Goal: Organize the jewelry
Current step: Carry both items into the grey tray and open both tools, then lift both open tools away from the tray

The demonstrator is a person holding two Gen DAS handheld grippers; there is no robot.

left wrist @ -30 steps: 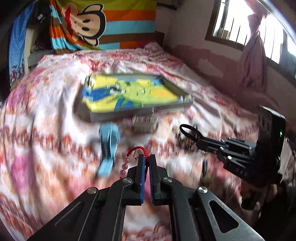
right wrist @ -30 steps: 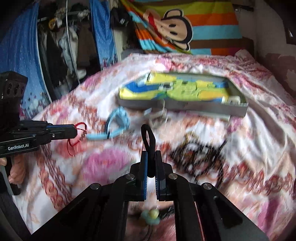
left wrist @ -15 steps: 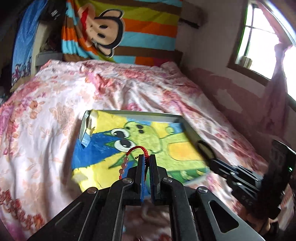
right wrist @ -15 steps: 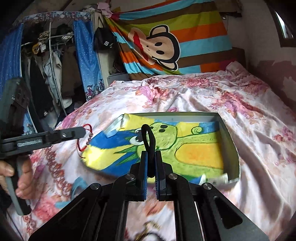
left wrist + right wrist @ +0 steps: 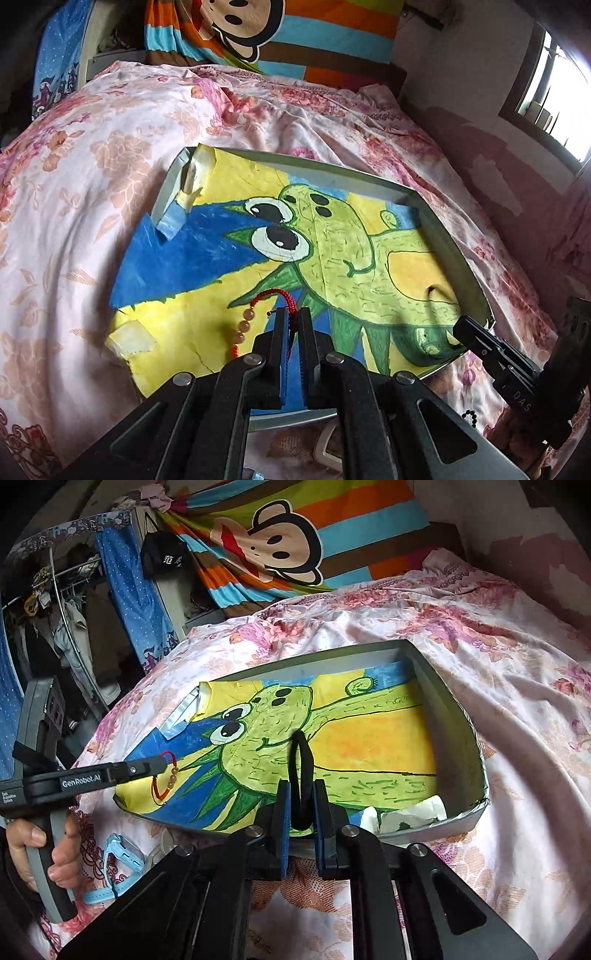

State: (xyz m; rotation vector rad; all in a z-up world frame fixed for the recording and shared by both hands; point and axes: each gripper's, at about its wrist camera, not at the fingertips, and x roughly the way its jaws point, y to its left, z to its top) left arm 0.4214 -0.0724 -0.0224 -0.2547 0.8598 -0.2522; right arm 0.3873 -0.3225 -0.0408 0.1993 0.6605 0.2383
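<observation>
- The left gripper (image 5: 292,319), low centre of the left wrist view, pinches the red cord of a beaded bracelet (image 5: 248,321), whose loop and peach beads hang to the left of the fingers above the tray's drawing.
- The right gripper (image 5: 302,794), low centre of the right wrist view, has a black hair tie (image 5: 302,771) standing upright between its blue pads; the jaws are opening, with the lower end of the loop hidden between them.
- A grey tray (image 5: 463,716), lined with a green cartoon drawing (image 5: 332,746), lies on the floral bedspread (image 5: 517,664); its near rim is hidden behind the gripper bodies in both views.
- A light blue watch (image 5: 122,856) lies on the bedspread at lower left, partly behind the person's hand (image 5: 40,849).
- Black beads (image 5: 469,417) at lower right are mostly cut off and hard to make out.
</observation>
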